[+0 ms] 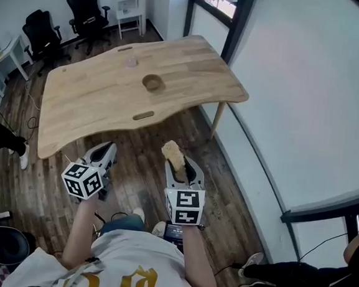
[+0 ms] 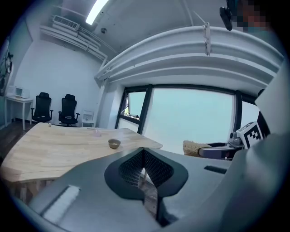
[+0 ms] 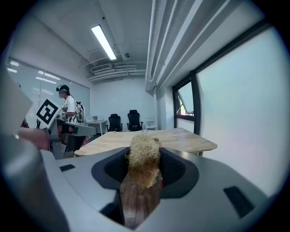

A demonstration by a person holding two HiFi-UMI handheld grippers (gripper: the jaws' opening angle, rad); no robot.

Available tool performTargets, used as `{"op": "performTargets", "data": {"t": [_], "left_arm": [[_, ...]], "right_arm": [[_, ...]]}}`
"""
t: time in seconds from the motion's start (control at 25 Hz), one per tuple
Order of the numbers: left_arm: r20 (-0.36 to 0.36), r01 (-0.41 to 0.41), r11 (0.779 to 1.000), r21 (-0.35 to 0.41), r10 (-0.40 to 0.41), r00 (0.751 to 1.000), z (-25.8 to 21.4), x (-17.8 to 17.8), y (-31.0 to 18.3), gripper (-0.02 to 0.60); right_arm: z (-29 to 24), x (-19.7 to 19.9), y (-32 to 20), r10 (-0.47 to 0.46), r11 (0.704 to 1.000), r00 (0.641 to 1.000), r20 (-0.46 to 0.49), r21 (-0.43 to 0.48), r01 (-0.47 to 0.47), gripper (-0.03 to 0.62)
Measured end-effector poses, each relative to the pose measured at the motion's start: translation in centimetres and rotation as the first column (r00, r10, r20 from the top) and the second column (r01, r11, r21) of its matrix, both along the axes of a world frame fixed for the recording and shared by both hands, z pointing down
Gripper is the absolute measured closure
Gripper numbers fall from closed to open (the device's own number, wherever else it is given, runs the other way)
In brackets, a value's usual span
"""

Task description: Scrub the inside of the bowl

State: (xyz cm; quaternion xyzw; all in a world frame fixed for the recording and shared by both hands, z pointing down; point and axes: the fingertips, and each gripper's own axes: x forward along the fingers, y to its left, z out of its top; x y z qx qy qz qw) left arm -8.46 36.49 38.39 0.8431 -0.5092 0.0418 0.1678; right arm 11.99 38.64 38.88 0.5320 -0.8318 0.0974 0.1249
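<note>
While the small brown bowl (image 1: 152, 82) sits upright near the middle of a pale wooden counter (image 1: 89, 100), nothing touches it and it looks empty, though it is too small to be sure. A small clear cup (image 1: 132, 60) stands on the same counter, just beyond the bowl and apart from it.

Both grippers are held short of the counter's near edge, over a dark wood floor (image 1: 139, 180), well apart from the bowl. The right gripper (image 1: 180, 166) has its fingers (image 3: 174, 167) clamped on a scrubbing brush (image 3: 144, 156): a wooden handle sits between them, and a tuft of pale, straw-like fibre sticks out past the tips toward the counter. The left gripper (image 1: 107, 147), beside it, holds nothing; its fingers (image 2: 129, 168) are pressed together. Each gripper carries a white cube with black square markers, left (image 1: 82, 180) and right (image 1: 185, 207), nearest the person's arms.

Farther out, black office chairs (image 1: 85, 6) and small white side tables (image 1: 130, 12) stand against the far wall. A large window (image 2: 190, 118) runs along the right side of the room. Another person (image 3: 68, 106) stands in the background of the right gripper view.
</note>
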Motion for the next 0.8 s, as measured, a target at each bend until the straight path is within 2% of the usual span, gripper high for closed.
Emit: {"op": "performTargets", "data": {"t": [0.2, 0.44, 0.6, 0.8], "left_arm": [[-0.001, 0.017, 1.000, -0.005, -0.017, 1.000, 0.2, -0.2, -0.1, 0.581], [-0.013, 0.018, 1.000, 0.000, -0.018, 1.000, 0.7, 0.3, -3.0, 0.581], [-0.067, 0.028, 0.999, -0.021, -0.030, 0.997, 2.1, 0.7, -6.0, 0.581], [-0.058, 0.023, 0.999, -0.040, -0.026, 0.998, 4.0, 0.4, -12.6, 0.581]], "right_arm": [[0.4, 0.7, -0.4, 0.009, 1.000, 0.999, 0.030, -0.013, -0.009, 0.410], [1.0, 2.1, -3.0, 0.029, 0.999, 0.999, 0.029, -0.016, -0.029, 0.411], [2.0, 2.7, -6.2, 0.024, 0.999, 0.999, 0.021, -0.024, -0.023, 0.410], [3.5, 2.1, -12.7, 0.020, 0.999, 1.000, 0.014, -0.048, -0.020, 0.410]]}}
